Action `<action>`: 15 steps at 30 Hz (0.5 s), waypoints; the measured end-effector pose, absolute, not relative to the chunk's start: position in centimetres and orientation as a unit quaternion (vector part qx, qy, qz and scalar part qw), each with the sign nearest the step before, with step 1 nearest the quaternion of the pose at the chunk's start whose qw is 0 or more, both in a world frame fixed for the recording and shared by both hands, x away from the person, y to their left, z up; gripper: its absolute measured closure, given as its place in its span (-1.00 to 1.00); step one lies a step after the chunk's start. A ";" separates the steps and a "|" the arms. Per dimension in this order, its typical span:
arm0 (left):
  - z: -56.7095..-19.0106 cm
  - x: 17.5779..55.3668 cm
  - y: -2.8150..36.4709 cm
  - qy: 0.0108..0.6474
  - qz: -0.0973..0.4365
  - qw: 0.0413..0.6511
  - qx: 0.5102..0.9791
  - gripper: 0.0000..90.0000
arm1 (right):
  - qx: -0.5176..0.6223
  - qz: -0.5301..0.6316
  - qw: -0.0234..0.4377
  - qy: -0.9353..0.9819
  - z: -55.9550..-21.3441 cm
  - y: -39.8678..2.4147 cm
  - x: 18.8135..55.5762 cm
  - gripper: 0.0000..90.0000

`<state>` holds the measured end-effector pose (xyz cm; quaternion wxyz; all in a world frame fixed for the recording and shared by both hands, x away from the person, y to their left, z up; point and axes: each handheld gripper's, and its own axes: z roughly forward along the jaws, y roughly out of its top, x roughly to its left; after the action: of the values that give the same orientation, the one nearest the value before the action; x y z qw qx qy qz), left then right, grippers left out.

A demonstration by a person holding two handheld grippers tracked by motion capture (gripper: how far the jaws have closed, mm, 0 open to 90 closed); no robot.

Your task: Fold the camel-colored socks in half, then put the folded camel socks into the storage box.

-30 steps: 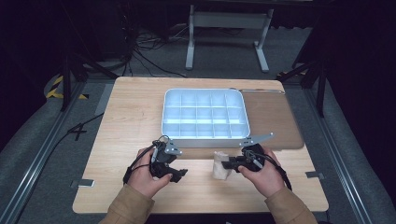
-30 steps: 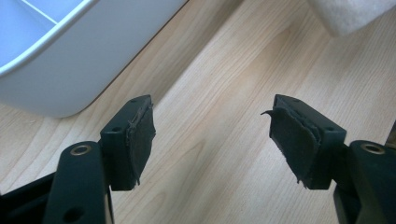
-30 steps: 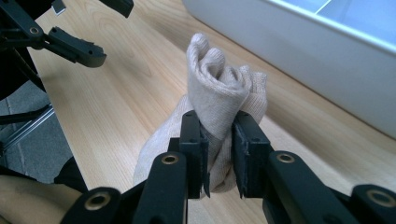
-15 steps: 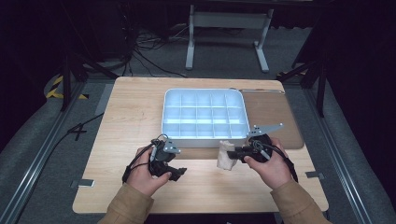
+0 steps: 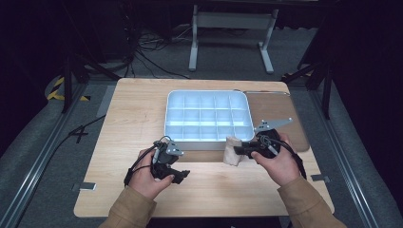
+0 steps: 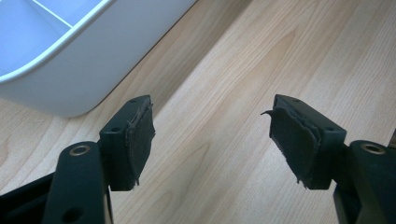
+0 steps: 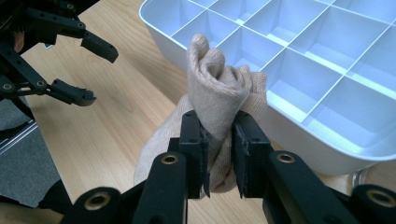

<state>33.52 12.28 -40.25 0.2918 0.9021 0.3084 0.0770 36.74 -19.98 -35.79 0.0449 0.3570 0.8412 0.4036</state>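
Right gripper view is showing my right gripper point(image 7: 219, 154) pinching a rolled beige sock point(image 7: 219, 112) beside the white divided tray point(image 7: 327, 154); my left gripper point(image 6: 212, 140) is hanging spread over the table point(image 6: 224, 70)

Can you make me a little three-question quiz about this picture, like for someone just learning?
1. True or false: the right gripper has its fingers pinched on a rolled beige sock.
2. Which is the left gripper doing? A) holding the sock B) open over bare wood C) resting inside the tray
3. Fill in: the white divided tray on the wooden table has its compartments all ____.

Key:
1. True
2. B
3. empty
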 end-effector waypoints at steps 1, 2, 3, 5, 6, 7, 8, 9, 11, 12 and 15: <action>-40.2 33.5 12.3 0.308 0.077 0.291 0.902 -0.30 | 0.358 0.403 0.046 0.841 -35.7 -20.0 36.8 0.68; -40.3 33.5 12.3 0.309 0.077 0.291 0.902 -0.30 | 0.358 0.403 0.049 0.841 -35.7 -20.1 36.9 0.68; -40.2 33.5 12.3 0.309 0.076 0.290 0.903 -0.30 | 0.360 0.404 0.046 0.840 -35.6 -20.1 36.9 0.68; -40.3 33.5 12.3 0.308 0.076 0.290 0.903 -0.30 | 0.358 0.403 0.049 0.840 -35.5 -20.2 37.0 0.68; -40.3 33.5 12.2 0.311 0.074 0.291 0.902 -0.30 | 0.359 0.404 0.050 0.840 -35.4 -20.2 37.1 0.68; -40.3 33.5 12.2 0.311 0.074 0.291 0.902 -0.30 | 0.359 0.404 0.050 0.840 -35.4 -20.2 37.1 0.68; -40.3 33.5 12.2 0.311 0.074 0.291 0.902 -0.30 | 0.359 0.404 0.050 0.840 -35.3 -20.2 37.1 0.68; -40.3 33.5 12.2 0.311 0.072 0.290 0.902 -0.30 | 0.360 0.405 0.051 0.839 -35.3 -20.3 37.2 0.68; -40.3 33.5 12.2 0.310 0.072 0.289 0.903 -0.30 | 0.360 0.403 0.052 0.840 -35.2 -20.4 37.3 0.68; -40.3 33.5 12.2 0.310 0.072 0.290 0.903 -0.30 | 0.361 0.404 0.054 0.839 -35.2 -20.4 37.4 0.68; -40.3 33.5 12.3 0.308 0.074 0.290 0.903 -0.30 | 0.360 0.403 0.060 0.839 -35.0 -20.6 37.8 0.68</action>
<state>33.53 12.30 -40.27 0.2897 0.9031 0.3081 0.0743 37.78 -20.58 -35.02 0.0600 0.3602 0.8391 0.4031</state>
